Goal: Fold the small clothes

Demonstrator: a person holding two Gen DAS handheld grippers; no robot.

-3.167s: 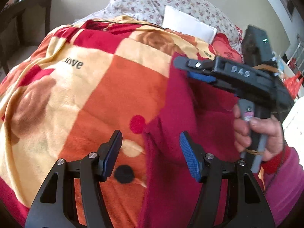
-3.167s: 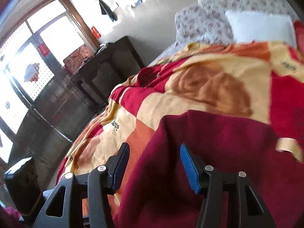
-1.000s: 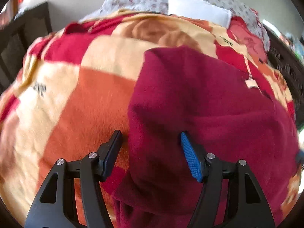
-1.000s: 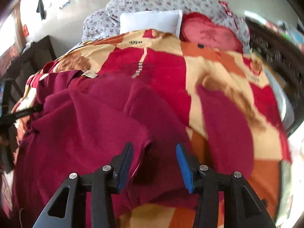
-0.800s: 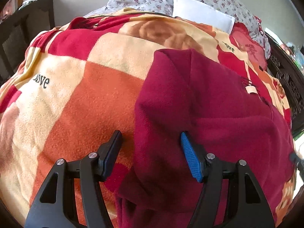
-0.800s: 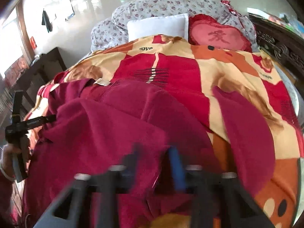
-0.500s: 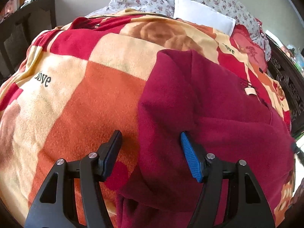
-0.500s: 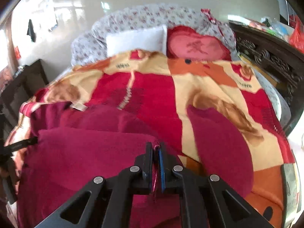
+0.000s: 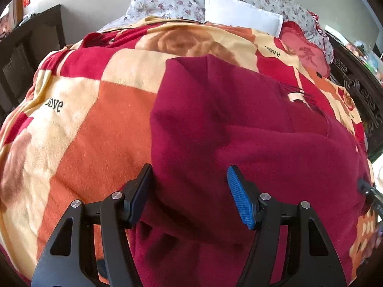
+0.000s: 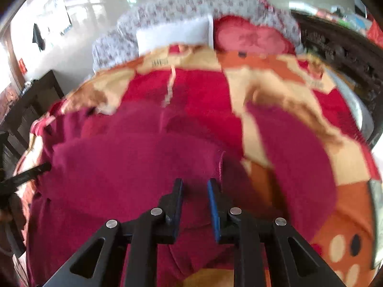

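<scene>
A dark red garment [image 9: 251, 124] lies partly folded across the bed [image 9: 100, 124], filling each frame's lower middle. The left gripper [image 9: 189, 191] stands wide over its left edge, gripping nothing. The right gripper [image 10: 195, 203], narrow, has just been opening, cloth no longer pinched. Next, probably, comes gathering the sleeve [image 10: 294, 157] at right.
</scene>
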